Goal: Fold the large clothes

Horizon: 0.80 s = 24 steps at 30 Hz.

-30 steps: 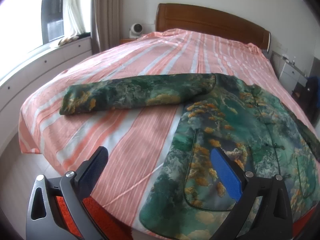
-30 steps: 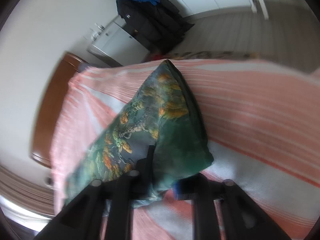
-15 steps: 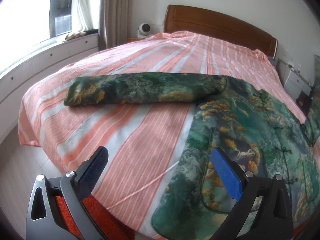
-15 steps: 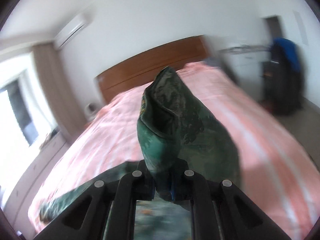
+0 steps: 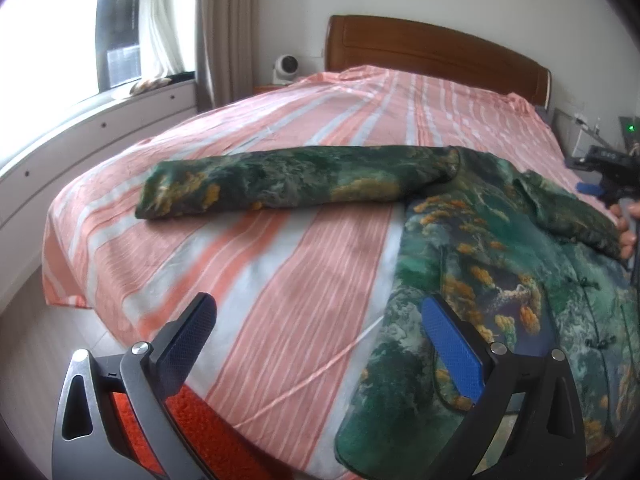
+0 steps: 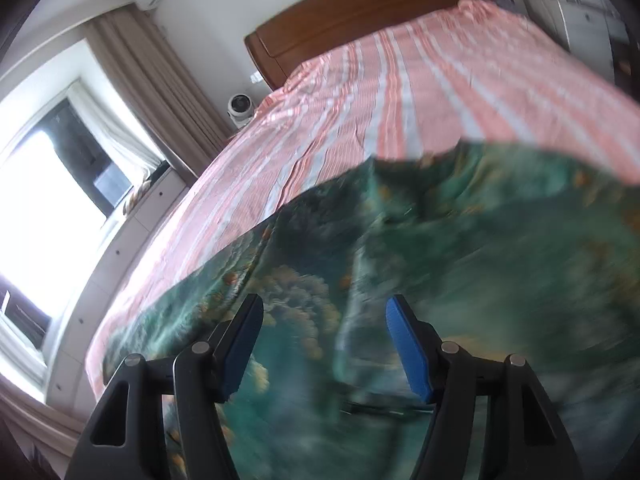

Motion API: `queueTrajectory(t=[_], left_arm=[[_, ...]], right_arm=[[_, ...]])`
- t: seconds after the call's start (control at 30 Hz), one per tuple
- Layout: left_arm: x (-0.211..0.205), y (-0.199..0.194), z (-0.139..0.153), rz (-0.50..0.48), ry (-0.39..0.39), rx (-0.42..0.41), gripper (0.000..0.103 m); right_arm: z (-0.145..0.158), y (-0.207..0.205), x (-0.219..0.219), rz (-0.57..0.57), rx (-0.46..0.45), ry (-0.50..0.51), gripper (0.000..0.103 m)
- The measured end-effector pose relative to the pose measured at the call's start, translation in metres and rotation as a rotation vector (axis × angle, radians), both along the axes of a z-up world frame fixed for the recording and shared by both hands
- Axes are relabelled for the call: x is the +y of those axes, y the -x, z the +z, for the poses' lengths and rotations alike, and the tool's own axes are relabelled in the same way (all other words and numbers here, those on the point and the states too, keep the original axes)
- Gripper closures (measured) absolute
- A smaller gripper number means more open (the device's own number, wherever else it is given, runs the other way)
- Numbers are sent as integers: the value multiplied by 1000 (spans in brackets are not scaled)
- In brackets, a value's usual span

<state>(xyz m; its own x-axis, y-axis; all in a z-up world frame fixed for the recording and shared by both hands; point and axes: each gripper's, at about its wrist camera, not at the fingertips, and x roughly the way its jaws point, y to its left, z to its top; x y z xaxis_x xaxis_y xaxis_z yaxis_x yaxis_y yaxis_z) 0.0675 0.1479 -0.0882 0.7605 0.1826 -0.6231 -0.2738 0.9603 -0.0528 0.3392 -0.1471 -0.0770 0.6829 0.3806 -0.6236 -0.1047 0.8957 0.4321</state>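
Observation:
A green jacket [image 5: 496, 280] printed with orange trees lies spread on the striped bed [image 5: 320, 264]. One sleeve [image 5: 288, 184] stretches out to the left; the other sleeve [image 5: 576, 216] lies folded over the jacket's chest. My left gripper [image 5: 320, 340] hovers open over the bed's near edge, its right finger above the jacket's hem. In the right wrist view my right gripper [image 6: 324, 344] hangs over the blurred jacket [image 6: 460, 280], its jaws opening with nothing pinched between the pads. That right gripper [image 5: 612, 184] and the hand holding it show at the right edge of the left wrist view.
A wooden headboard [image 5: 432, 52] stands at the far end. A small white fan [image 5: 286, 68] sits on a nightstand by the curtain [image 5: 228, 32]. A window ledge with drawers [image 5: 80, 128] runs along the left. A red rug [image 5: 208, 432] lies below the bed's near edge.
The right gripper swung across with the sleeve, rolled, and let it go over the jacket's body; its jaws went from shut to apart. The left gripper barely moved.

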Motion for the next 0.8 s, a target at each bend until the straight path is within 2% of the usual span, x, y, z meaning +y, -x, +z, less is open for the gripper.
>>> queueTrajectory(t=[0.13, 0.2, 0.3, 0.37, 0.4, 0.43, 0.5, 0.6, 0.73, 0.8], left_arm=[[-5, -1, -1, -32, 2, -10, 1], [-6, -4, -4, -34, -10, -3, 1], [-6, -8, -10, -24, -8, 19, 1], [-6, -10, -12, -17, -8, 28, 1], [-6, -9, -13, -15, -12, 29, 1], [-6, -8, -13, -14, -17, 29, 1], [-7, -6, -13, -15, -25, 25, 1], [-8, -5, -13, -23, -25, 21, 1], [-11, -4, -13, -41, -27, 23, 1], [-12, -3, -12, -49, -27, 19, 1]], right_arm=[[31, 15, -60, -71, -69, 182, 24], [34, 18, -85, -116, -49, 253, 22], [3, 3, -126, -158, 97, 245, 22], [-42, -13, -139, -166, 263, 213, 22], [-57, -13, -141, -175, 295, 207, 22], [-66, -14, -141, -193, 279, 219, 21], [-62, -11, -130, -211, 221, 263, 19], [-37, 4, -121, -188, 144, 263, 19], [-2, 48, -107, -116, 76, 318, 19], [7, 87, -102, -83, 59, 339, 19]])
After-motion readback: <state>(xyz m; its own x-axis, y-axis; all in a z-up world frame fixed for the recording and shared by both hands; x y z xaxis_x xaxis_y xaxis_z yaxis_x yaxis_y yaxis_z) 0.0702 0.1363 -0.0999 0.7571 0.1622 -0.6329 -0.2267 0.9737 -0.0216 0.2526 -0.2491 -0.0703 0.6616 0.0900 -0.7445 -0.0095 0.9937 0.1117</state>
